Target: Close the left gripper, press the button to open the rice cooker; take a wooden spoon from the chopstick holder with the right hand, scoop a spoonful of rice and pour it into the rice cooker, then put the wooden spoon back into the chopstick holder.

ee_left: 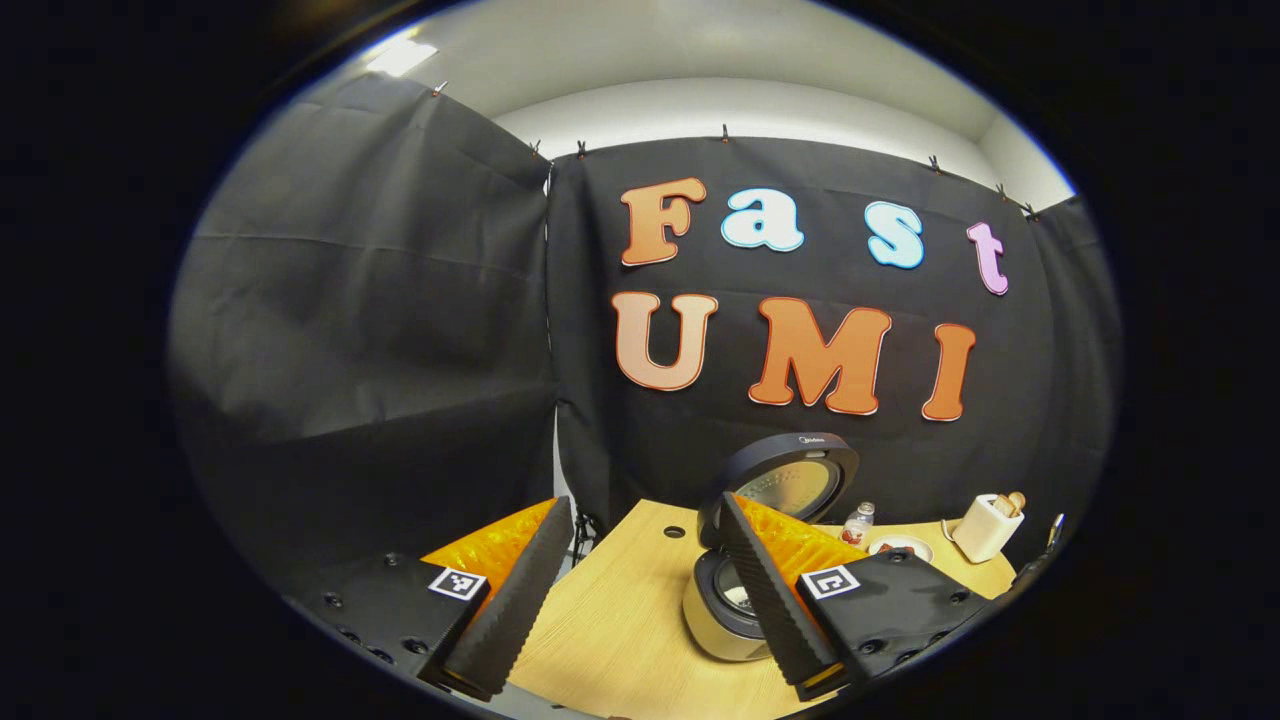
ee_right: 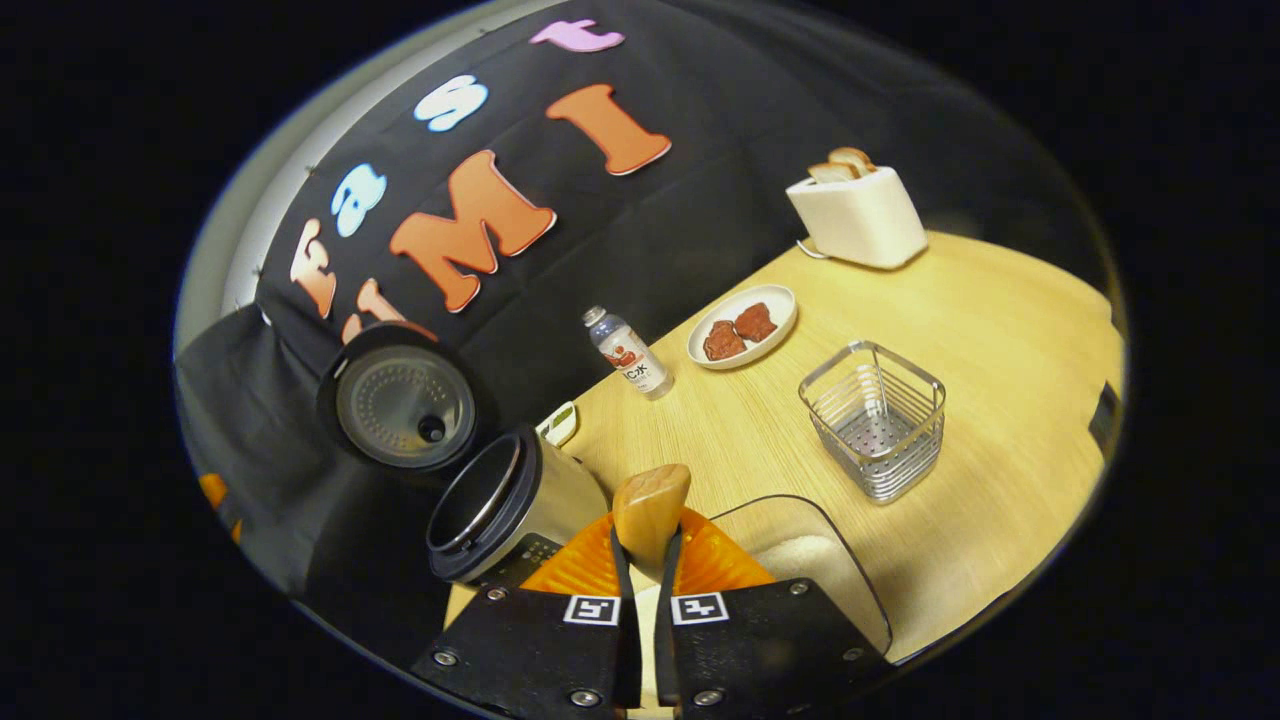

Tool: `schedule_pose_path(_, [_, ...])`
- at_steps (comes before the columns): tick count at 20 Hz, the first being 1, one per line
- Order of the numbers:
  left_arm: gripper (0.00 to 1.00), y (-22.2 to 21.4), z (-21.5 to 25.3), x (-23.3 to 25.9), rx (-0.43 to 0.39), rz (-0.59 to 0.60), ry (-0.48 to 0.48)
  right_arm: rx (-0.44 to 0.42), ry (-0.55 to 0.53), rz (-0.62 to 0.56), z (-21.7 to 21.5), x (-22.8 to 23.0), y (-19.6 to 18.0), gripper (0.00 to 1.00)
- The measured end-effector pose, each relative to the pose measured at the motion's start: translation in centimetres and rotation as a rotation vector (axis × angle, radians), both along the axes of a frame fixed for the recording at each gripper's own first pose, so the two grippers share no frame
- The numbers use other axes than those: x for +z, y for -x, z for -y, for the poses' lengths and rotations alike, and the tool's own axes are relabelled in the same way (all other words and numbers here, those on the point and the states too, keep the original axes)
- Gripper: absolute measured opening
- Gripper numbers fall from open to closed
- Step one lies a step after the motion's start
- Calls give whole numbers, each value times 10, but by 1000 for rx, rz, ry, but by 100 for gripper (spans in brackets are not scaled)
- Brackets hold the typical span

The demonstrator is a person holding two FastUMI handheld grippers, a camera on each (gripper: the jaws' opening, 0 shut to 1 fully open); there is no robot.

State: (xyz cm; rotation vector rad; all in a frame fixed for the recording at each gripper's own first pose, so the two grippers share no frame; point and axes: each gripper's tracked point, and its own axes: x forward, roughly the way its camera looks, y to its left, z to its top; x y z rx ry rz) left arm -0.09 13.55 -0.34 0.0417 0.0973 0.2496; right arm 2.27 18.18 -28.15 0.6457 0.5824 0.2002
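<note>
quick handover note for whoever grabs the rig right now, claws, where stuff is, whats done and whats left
Left claw: open, holding nothing, raised in front of the rice cooker.
Right claw: shut on the wooden spoon, spoon head up, above the clear rice container.
Rice cooker: lid up, pot open, left of the right claw.
Chopstick holder: empty wire basket on the table.
Done: cooker opened, spoon taken.
Left: whether rice has been poured cannot be told; then return the spoon to the holder.
</note>
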Motion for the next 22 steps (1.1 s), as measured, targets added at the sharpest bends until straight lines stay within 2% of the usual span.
schedule_pose_path(3, [98,-1,2,-2,-5,-3,16,-29,-153,-60,-3,-2,1,5])
schedule_pose_path(7, [98,-5,6,-3,-14,-5,22,-50,-224,-107,-2,-8,-1,5])
schedule_pose_path(11, [97,-4,6,3,-15,8,8,-116,-379,-180,9,-9,-6,4])
schedule_pose_path(16, [96,-5,2,9,-1,21,-9,-141,-408,-188,25,2,-9,4])
schedule_pose_path(22, [96,-7,0,4,5,17,3,-171,-497,-202,32,25,-15,5])
